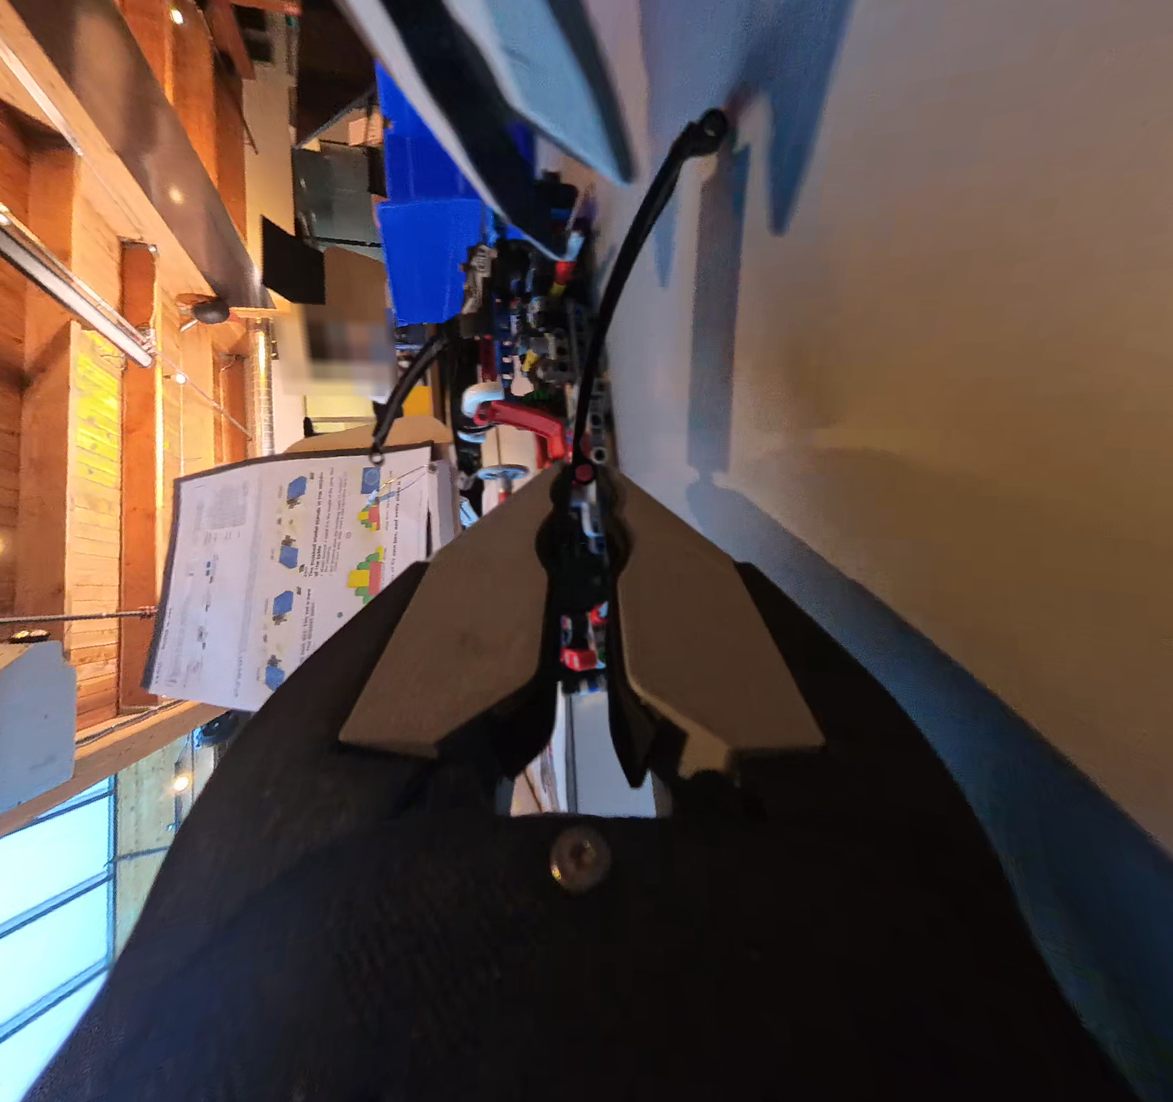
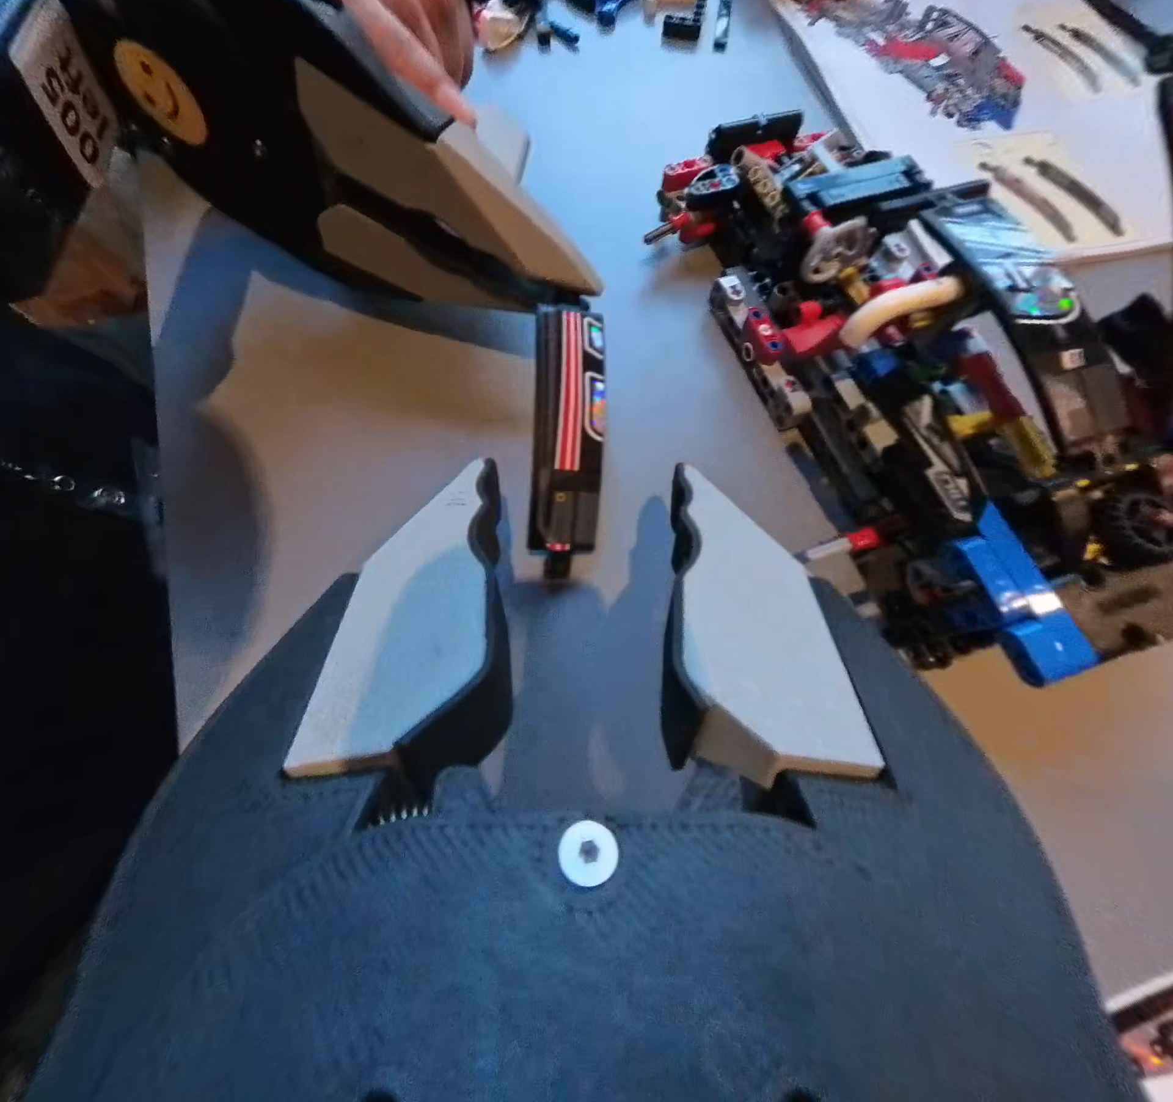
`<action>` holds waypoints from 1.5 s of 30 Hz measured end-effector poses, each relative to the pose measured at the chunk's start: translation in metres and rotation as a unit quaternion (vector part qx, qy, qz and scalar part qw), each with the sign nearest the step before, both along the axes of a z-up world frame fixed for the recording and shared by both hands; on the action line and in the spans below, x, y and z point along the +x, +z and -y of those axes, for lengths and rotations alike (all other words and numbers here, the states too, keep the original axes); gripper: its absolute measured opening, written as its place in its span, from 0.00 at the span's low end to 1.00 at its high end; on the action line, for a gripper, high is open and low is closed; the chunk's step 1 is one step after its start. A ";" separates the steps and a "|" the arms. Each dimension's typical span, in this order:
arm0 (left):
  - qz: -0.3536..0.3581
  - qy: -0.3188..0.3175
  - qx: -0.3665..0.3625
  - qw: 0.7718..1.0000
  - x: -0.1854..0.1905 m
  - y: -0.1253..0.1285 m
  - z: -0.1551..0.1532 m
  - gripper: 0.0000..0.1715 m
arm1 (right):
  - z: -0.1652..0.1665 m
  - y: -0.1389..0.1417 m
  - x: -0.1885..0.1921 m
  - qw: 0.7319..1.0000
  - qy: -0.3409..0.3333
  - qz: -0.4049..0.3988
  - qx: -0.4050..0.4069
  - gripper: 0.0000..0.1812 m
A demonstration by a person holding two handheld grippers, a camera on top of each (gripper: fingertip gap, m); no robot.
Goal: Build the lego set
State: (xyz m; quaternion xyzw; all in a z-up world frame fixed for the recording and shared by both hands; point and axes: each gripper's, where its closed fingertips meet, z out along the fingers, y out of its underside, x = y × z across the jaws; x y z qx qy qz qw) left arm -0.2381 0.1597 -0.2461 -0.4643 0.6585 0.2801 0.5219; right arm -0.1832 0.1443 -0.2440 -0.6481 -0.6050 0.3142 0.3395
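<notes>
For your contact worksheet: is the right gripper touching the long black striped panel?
Apart. The right wrist view shows bare table between the open right gripper and the striped panel.

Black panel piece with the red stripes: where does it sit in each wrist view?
Left wrist view: the striped black panel sits at centre, edge-on, clamped between the left gripper fingers.
Right wrist view: the panel lies at centre, its far end held by the left gripper, its near end between the open right gripper fingers.
Shared landmark: the half-built car model.
</notes>
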 end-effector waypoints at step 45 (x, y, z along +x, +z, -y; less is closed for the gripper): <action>0.258 0.182 -0.305 0.899 -0.039 0.025 -0.044 0.33 | -0.001 -0.029 0.007 0.992 0.019 0.069 0.105 0.13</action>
